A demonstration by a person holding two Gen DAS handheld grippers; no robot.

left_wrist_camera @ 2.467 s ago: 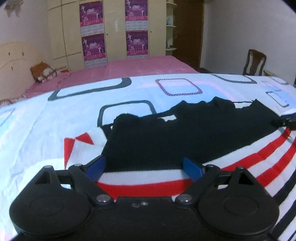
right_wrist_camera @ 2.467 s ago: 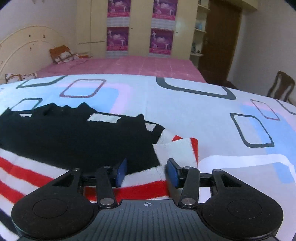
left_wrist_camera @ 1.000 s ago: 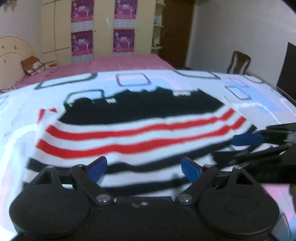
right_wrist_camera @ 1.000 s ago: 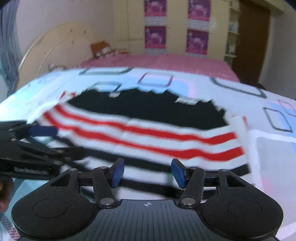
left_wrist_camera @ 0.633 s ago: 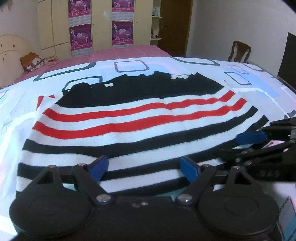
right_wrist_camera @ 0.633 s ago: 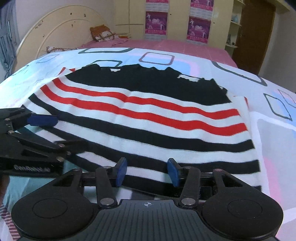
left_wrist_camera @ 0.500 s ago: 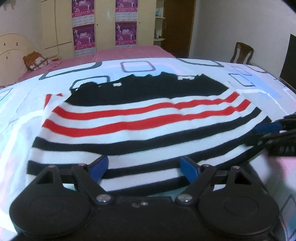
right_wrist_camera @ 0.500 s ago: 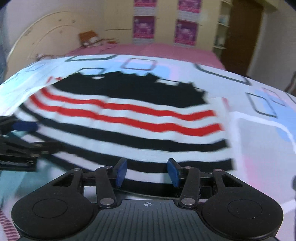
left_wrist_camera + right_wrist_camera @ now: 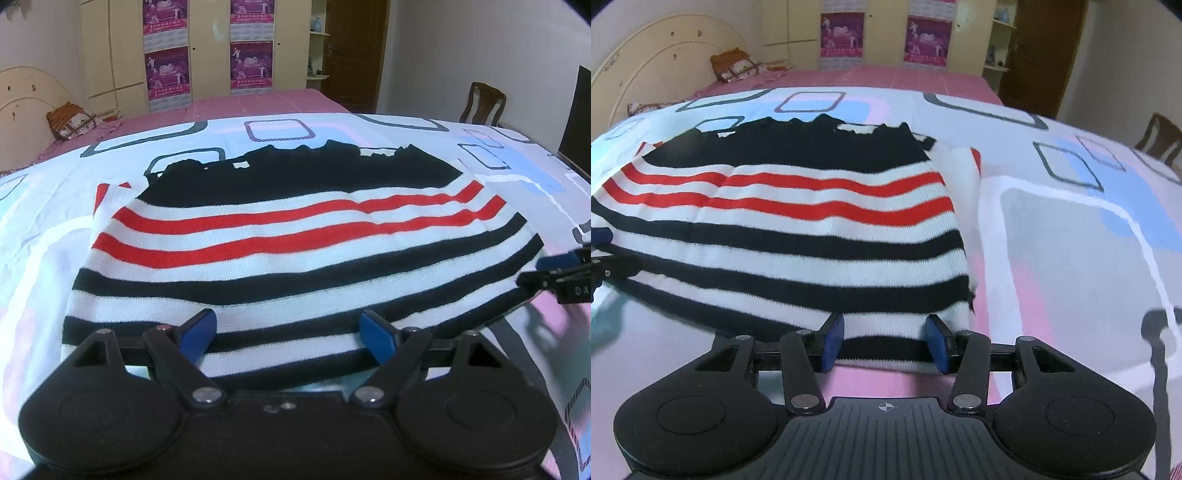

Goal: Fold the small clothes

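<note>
A bedroom, with a patterned bedsheet (image 9: 332,125) filling the frame below wardrobe doors hung with purple posters (image 9: 251,66); the striped knit sweater (image 9: 295,236) lies spread flat across mid-frame. It looks soft, light and limp, best pinched at the near hem corners, where the left tool (image 9: 291,330) and right tool (image 9: 884,341) both gape, holding nothing. The sleeves seem tucked beneath; the neckline is hard to read.

Pale yellow wardrobe doors (image 9: 207,48) carry purple posters (image 9: 251,64). A dark brown wooden door (image 9: 354,55) stands beside them; a wooden chair (image 9: 484,103) sits by the white wall (image 9: 461,48).
</note>
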